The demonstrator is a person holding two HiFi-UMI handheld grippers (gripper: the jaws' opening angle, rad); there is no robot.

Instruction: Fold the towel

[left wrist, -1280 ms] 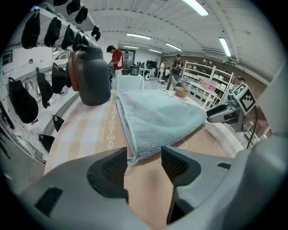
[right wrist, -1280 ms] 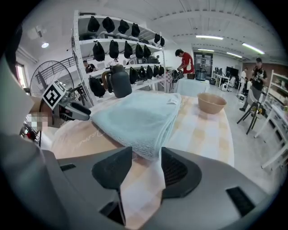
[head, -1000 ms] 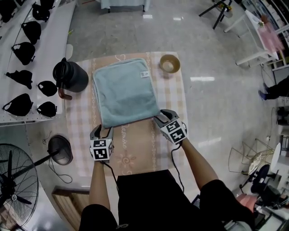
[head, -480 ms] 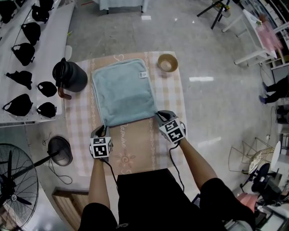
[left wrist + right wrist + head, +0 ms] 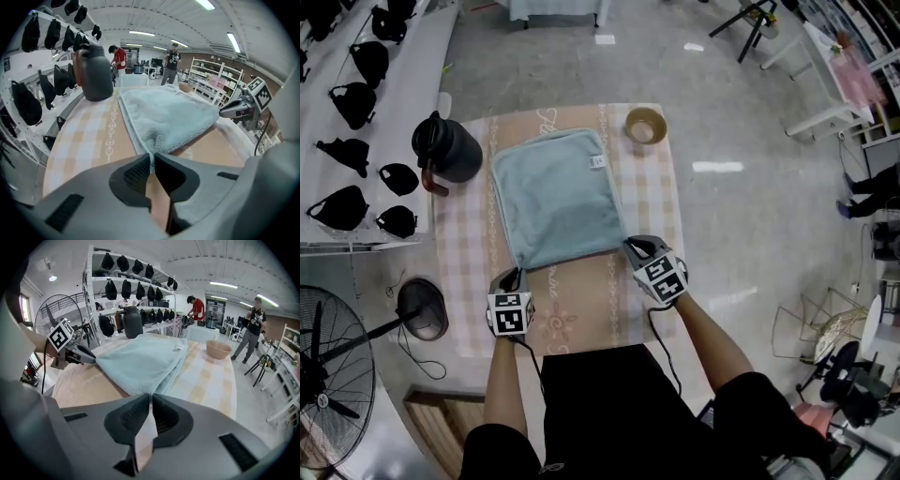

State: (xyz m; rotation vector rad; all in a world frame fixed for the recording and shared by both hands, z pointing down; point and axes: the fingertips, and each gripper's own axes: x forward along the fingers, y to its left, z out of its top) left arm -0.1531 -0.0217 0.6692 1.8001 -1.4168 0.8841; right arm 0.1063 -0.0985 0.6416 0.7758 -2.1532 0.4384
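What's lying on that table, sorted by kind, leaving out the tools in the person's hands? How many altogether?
towel: 1
jug: 1
bowl: 1
Total: 3

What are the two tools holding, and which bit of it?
The towel. The left tool is closing on its near left corner, the right tool on its near right corner; both corners are pinched between the jaws.
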